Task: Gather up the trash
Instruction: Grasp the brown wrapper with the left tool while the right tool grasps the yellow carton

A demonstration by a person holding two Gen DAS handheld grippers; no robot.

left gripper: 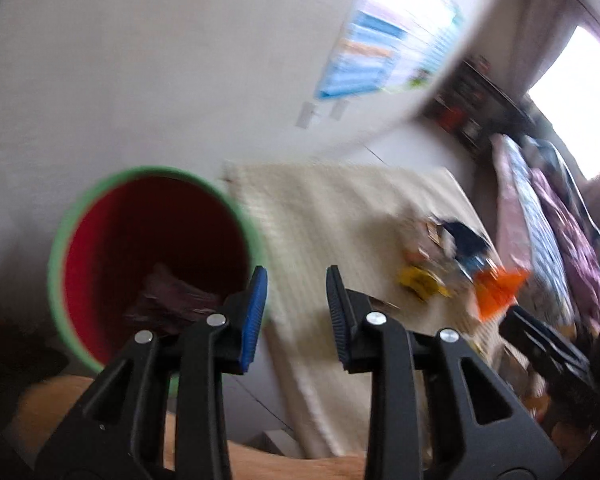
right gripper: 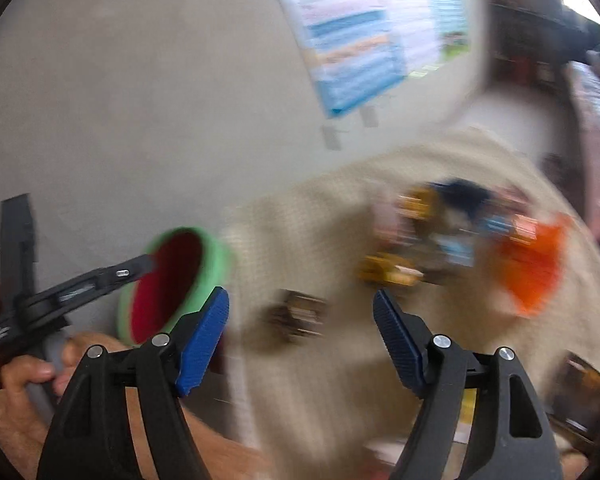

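A round bin with a green rim and red inside stands on the floor, with a dark wrapper at its bottom. My left gripper hangs open and empty just right of the bin's rim. In the right wrist view the left gripper reaches over the bin. My right gripper is wide open above the cream mat, and a brown wrapper lies on the mat below its gap. A blurred litter pile holds an orange wrapper and a yellow one.
A grey wall with a blue poster rises behind the bin. Patterned bedding lies along the mat's right side. A person's hand holds the left gripper's handle. A dark flat packet lies at the lower right.
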